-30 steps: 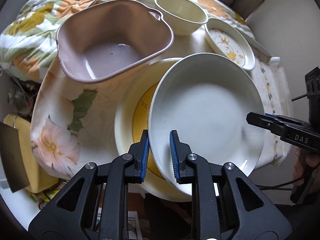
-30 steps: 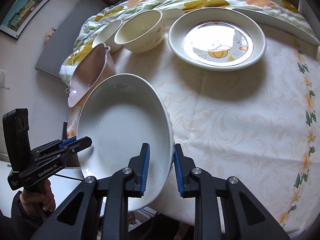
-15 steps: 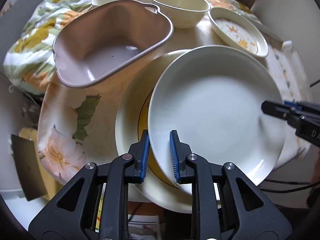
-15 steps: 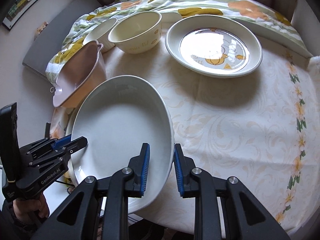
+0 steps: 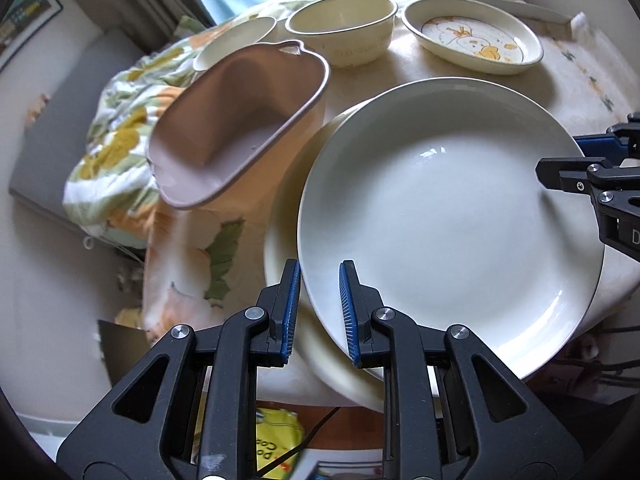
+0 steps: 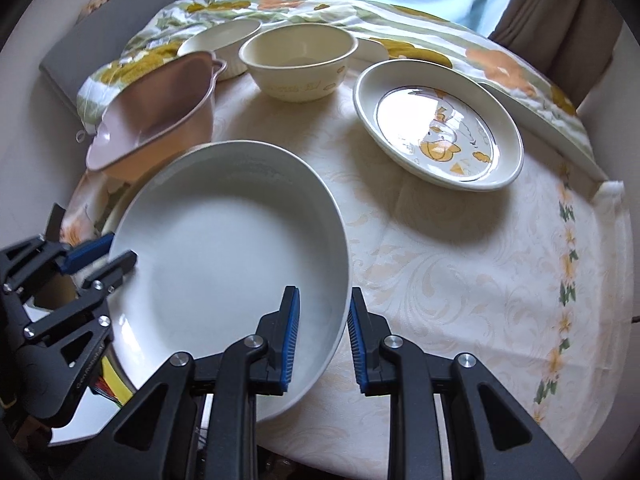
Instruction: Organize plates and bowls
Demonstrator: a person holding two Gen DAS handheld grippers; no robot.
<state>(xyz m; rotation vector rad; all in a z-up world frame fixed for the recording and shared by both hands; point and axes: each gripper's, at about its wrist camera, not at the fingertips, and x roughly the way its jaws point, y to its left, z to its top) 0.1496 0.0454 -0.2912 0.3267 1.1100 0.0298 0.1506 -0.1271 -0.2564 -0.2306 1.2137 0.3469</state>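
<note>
A large white plate (image 5: 448,216) (image 6: 228,256) is held between both grippers, over a cream plate (image 5: 288,248) with a yellow middle at the table's edge. My left gripper (image 5: 319,312) is shut on the white plate's near rim; it also shows in the right wrist view (image 6: 104,256). My right gripper (image 6: 320,332) is shut on the opposite rim and shows in the left wrist view (image 5: 560,160). A pink handled dish (image 5: 240,128) (image 6: 156,108), a cream bowl (image 5: 344,28) (image 6: 298,66), a smaller bowl (image 5: 236,40) (image 6: 220,38) and a chick-patterned plate (image 5: 472,36) (image 6: 436,124) stand behind.
The round table (image 6: 460,280) has a cream floral cloth. A flowered quilt (image 6: 400,28) lies along its far side, with curtains behind. A yellow packet (image 5: 276,440) lies on the floor below the table edge.
The white plate has levelled out and come lower over the cream plate, hiding its yellow middle. Both grippers kept their hold and tilted upward, showing more of the room.
</note>
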